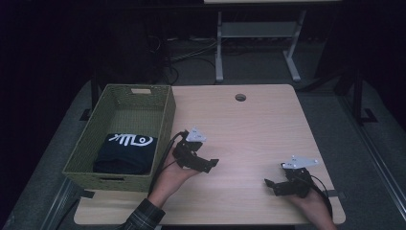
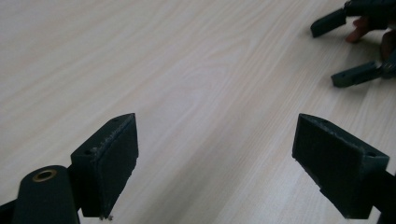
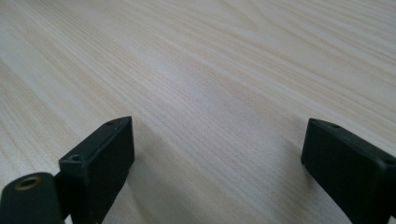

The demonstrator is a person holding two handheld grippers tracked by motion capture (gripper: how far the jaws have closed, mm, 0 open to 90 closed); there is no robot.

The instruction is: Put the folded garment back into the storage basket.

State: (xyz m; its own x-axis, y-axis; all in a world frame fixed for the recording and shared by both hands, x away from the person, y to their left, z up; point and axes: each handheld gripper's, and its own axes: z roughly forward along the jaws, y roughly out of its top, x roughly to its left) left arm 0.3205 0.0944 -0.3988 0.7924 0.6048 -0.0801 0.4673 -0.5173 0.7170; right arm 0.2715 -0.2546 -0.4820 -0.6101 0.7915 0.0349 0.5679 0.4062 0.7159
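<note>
A dim lab or recording room set up for tabletop work.

A light wood desk (image 1: 258, 124) with a cable hole (image 1: 240, 97) stands on grey carpet; loose cables (image 1: 186, 55) trail across the floor behind it, beside the white metal frame of another desk (image 1: 258, 33), with darkness all round.

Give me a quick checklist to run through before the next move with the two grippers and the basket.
1. Left gripper open and empty: ok, jaws wide apart over bare wood.
2. Right gripper open and empty: ok.
3. Folded black garment inside the green basket: ok, at its near end.
4. Basket fully on the table: cannot tell, its left side seems to overhang.
5. Grippers apart from each other: ok.
</note>
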